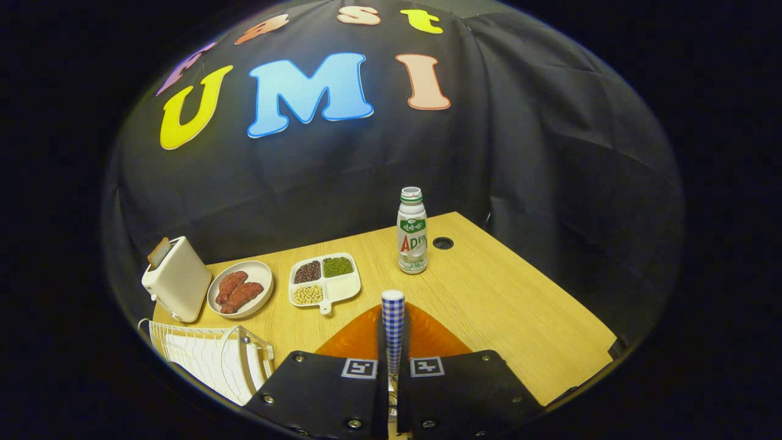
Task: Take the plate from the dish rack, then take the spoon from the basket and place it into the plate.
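Note:
My gripper [393, 368] is shut on the spoon [393, 324], whose blue-and-white checked handle sticks up from between the two fingers. The spoon's bowl is hidden below the fingers. An orange plate [427, 335] lies flat on the wooden table directly beneath and just beyond the fingertips, partly covered by them. The white wire dish rack [211, 360] stands to the left of the fingers, close by, and looks empty in the part I can see.
Beyond the plate stands a small drink bottle [412, 232]. Left of it are a white divided dish of beans [324, 280], a round plate with sausages [240, 288] and a white toaster [176, 280]. The table [519, 305] has a cable hole [443, 243].

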Action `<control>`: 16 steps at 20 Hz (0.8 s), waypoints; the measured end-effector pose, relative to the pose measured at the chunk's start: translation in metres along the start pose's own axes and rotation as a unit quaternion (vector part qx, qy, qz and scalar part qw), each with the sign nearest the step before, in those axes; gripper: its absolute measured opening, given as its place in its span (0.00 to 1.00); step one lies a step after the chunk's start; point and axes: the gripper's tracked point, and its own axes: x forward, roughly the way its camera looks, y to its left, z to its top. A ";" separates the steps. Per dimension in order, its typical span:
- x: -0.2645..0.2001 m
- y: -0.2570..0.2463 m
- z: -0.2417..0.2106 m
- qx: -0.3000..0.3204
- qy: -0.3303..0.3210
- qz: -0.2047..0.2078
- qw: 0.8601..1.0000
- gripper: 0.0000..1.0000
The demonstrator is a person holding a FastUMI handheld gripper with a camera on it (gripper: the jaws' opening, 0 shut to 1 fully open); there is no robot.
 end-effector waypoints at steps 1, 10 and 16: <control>-0.008 0.000 0.007 -0.008 -0.010 -0.004 1.000 0.05; -0.109 0.027 0.055 -0.080 -0.090 -0.013 0.993 0.05; -0.176 0.065 0.028 -0.102 -0.099 0.027 0.990 0.05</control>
